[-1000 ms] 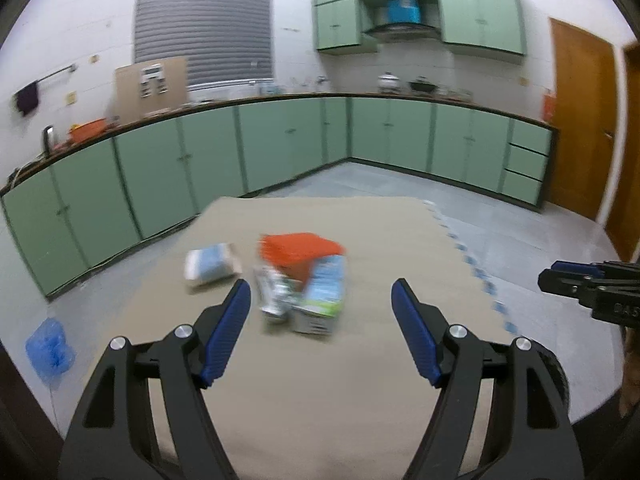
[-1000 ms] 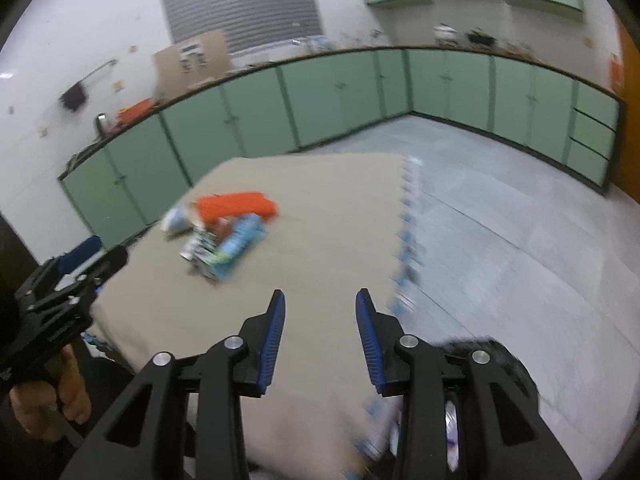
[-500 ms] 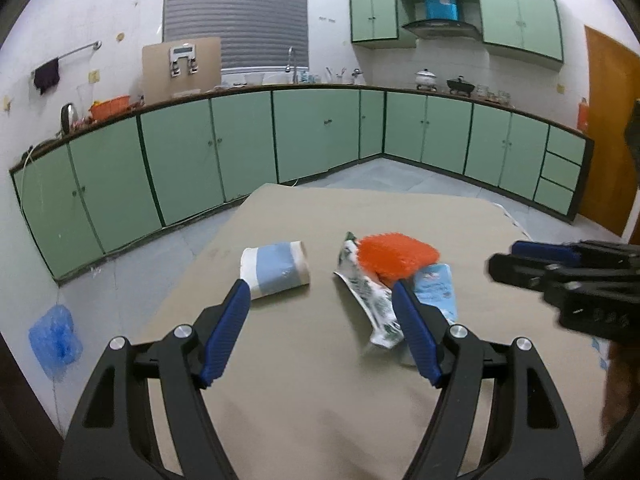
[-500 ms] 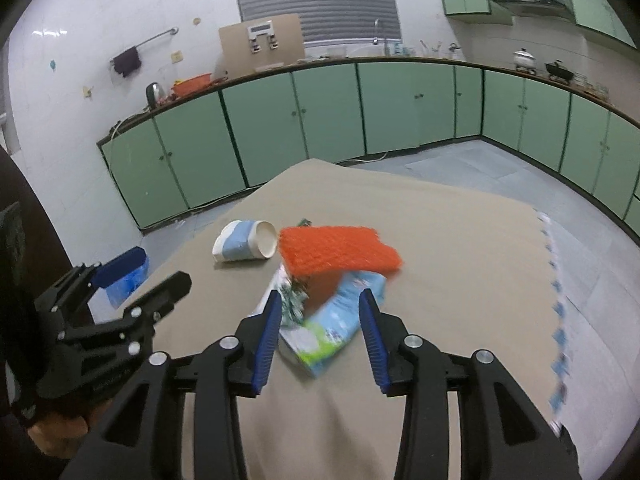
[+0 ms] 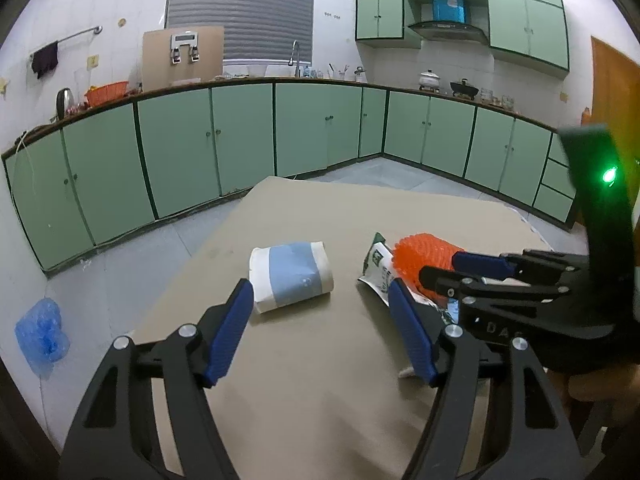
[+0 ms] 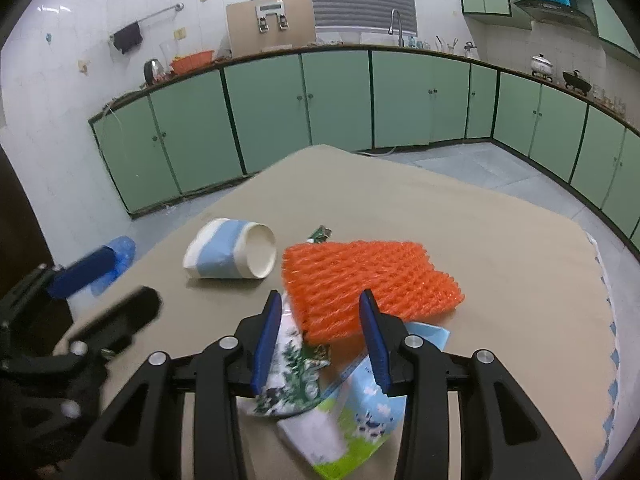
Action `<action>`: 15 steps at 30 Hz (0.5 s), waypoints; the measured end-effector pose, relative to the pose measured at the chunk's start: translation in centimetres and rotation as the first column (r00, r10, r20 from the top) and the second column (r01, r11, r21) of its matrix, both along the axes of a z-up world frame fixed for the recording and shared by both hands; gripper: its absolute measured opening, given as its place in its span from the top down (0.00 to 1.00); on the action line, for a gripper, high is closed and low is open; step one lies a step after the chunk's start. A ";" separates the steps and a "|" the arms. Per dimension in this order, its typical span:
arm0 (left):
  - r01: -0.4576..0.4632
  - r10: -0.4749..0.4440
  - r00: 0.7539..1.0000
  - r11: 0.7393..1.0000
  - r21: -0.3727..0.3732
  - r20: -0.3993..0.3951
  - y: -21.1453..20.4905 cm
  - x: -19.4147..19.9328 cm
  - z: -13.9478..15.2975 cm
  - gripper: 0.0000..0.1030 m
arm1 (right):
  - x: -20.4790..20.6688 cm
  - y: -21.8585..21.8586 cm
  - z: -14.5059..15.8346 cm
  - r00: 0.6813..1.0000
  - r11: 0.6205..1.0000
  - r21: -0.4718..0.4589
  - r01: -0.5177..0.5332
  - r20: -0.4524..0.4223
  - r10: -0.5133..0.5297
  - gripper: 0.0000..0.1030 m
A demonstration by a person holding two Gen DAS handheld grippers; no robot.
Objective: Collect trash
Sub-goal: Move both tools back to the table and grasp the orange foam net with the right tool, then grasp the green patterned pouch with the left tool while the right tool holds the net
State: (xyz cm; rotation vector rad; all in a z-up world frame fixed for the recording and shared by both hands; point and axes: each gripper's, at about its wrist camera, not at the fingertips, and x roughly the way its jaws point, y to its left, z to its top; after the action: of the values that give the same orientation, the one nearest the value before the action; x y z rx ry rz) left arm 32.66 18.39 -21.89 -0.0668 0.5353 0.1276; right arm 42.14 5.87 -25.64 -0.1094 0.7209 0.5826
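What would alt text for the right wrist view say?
The right gripper hangs open over an orange foam net lying on crumpled wrappers on a tan mat. A paper cup lies tipped to the left, green cabinets behind.

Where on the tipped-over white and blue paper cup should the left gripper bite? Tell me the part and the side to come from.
Judging by its pose, grip the white and blue paper cup across its blue-banded middle. It lies on its side on the beige mat, so the curved wall faces up. Bring the left gripper down from above, one finger on each long side; its open jaws look wide enough. The rim would probably crush.
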 end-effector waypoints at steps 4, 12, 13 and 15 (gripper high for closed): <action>0.003 -0.003 1.000 1.000 -0.003 -0.008 -0.2 0.1 -0.2 0.34 | 0.0 -0.9 0.3 1.000 1.000 0.006 0.003 0.017 -0.003 0.98; 0.049 -0.049 0.999 0.999 -0.007 -0.013 -3.0 0.3 -0.4 0.34 | -1.1 -6.5 2.8 0.996 0.994 0.077 0.078 0.042 -0.081 0.98; 0.056 -0.056 0.998 0.998 -0.005 -0.016 -3.5 0.4 -0.4 0.34 | -1.4 -7.2 3.1 0.995 0.993 0.080 0.084 0.046 -0.088 0.98; 0.067 -0.067 0.997 0.998 -0.005 -0.026 -4.5 0.6 -0.7 0.34 | -1.8 -8.5 3.5 0.993 0.992 0.084 0.096 0.055 -0.101 0.98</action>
State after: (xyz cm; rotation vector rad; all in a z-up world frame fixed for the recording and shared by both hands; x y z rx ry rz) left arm 33.29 13.92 -22.62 -0.0515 0.5637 0.0618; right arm 40.31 -2.61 -22.14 -0.0149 0.6407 0.5113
